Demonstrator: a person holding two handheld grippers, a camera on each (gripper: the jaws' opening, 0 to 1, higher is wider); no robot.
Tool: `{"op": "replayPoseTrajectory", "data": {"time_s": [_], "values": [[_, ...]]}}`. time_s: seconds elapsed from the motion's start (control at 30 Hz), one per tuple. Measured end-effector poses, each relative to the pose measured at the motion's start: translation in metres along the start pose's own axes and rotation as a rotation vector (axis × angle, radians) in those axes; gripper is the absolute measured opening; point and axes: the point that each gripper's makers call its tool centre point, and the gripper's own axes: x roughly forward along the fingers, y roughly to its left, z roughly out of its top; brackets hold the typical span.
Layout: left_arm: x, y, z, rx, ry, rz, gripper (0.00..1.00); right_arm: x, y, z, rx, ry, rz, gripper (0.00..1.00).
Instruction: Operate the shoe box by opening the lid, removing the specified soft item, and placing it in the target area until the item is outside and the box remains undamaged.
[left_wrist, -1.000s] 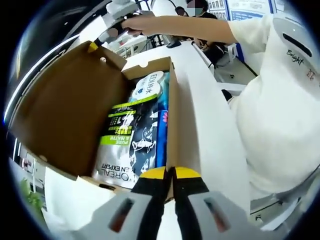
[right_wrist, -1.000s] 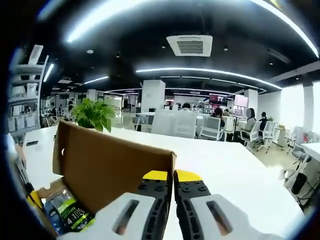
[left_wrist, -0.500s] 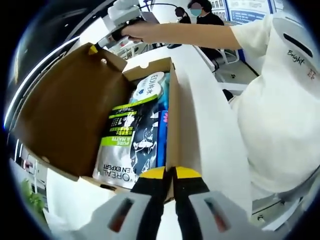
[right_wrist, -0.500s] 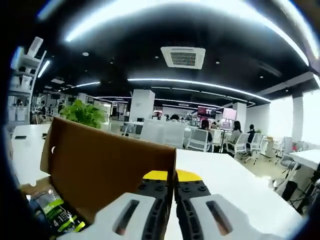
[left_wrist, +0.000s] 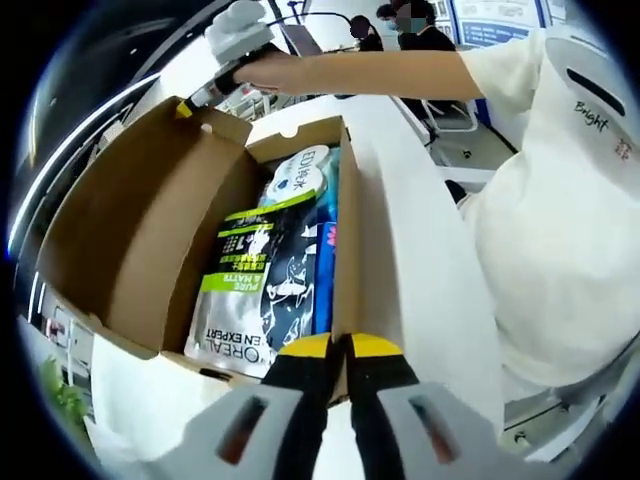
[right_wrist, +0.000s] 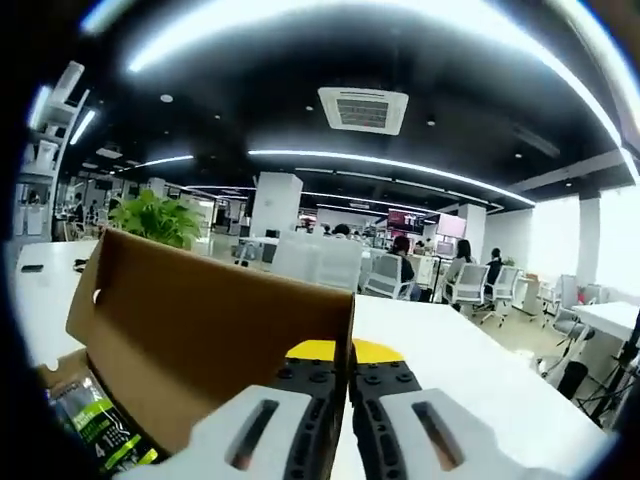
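Left tongs (left_wrist: 338, 352) pinch the near wall of the open brown cardboard shoe box (left_wrist: 345, 250); right tongs (right_wrist: 348, 357) pinch its raised lid (right_wrist: 210, 330); black-and-green soft pouch (left_wrist: 262, 285) lies inside, just beyond the left tongs

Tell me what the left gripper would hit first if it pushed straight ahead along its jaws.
The left gripper is already shut on the shoe box's front wall. Going on, it would probably slide along that wall's top edge toward the far corner; depth is unclear.
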Motion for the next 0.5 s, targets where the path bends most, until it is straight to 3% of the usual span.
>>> {"op": "replayPoseTrajectory", "data": {"time_s": [0.27,0.5], "values": [[0.0004,-0.0002,0.0006,0.003,-0.001,0.001,0.04,0.0037,0.0,-0.002,-0.046,0.009,-0.001,0.0],[0.0009,0.0001,0.0004,0.0,0.003,0.001,0.04,0.0065,-0.0012,-0.0038,-0.027,0.022,0.007,0.0]]}}
